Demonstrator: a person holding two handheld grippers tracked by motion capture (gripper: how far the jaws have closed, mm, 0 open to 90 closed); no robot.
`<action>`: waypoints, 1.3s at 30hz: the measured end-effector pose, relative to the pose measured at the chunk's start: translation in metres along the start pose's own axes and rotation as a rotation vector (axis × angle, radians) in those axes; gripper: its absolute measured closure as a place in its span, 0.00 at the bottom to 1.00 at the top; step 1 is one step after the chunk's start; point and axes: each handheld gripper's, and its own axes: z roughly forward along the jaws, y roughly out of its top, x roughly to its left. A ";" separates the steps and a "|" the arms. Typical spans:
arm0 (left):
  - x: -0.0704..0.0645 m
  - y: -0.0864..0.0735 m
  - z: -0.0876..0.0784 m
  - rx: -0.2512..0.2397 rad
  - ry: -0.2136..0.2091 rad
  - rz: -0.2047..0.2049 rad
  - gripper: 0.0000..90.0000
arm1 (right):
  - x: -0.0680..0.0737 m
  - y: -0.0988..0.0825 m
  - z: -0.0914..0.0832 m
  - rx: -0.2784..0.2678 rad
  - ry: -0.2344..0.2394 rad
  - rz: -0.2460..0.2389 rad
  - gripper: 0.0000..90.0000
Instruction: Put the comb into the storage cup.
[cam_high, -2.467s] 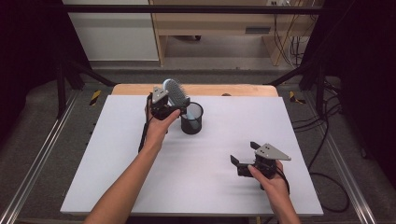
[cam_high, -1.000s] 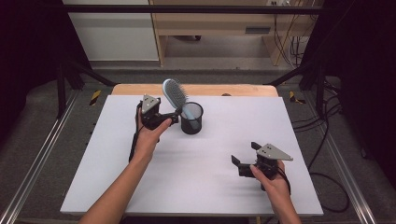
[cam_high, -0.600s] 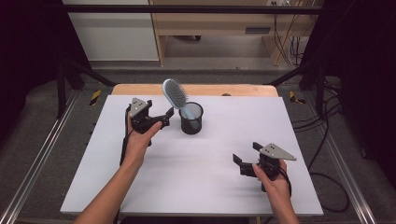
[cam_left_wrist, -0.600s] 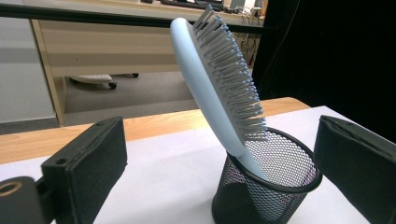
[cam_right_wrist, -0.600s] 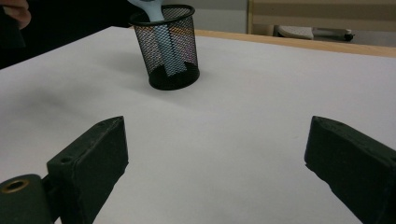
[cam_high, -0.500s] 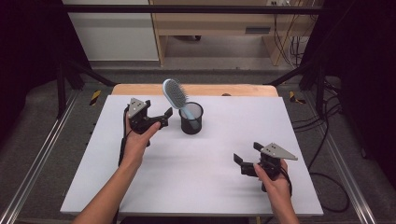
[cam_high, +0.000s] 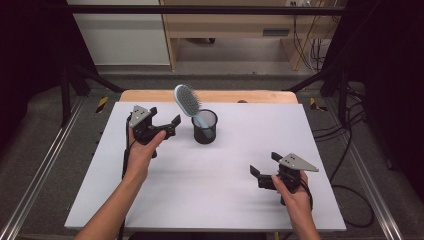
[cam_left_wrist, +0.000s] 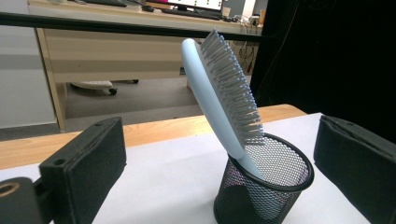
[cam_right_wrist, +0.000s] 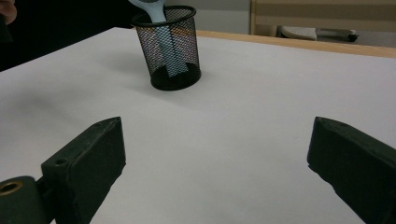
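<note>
Tabletop white under both wide-spread grippers, hairbrush in mesh cup, desk beyond.

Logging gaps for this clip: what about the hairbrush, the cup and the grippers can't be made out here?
- Hairbrush handle end: left gripper view, blurred behind the mesh cup.
- Brush head: right gripper view, cut off by the top edge.
- Cup base: left gripper view, cut by the bottom edge.
- Right gripper jaw pads: high view, too small.
</note>
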 end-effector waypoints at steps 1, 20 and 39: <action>0.000 0.001 -0.001 -0.002 0.000 0.000 0.03 | 0.000 0.000 0.000 0.002 0.001 -0.007 0.05; 0.001 0.009 -0.015 -0.022 -0.010 0.025 0.03 | 0.003 -0.001 0.002 0.012 0.004 -0.028 0.05; 0.011 0.017 -0.032 -0.033 -0.010 0.038 0.03 | 0.006 -0.001 0.003 -0.015 -0.010 -0.067 0.04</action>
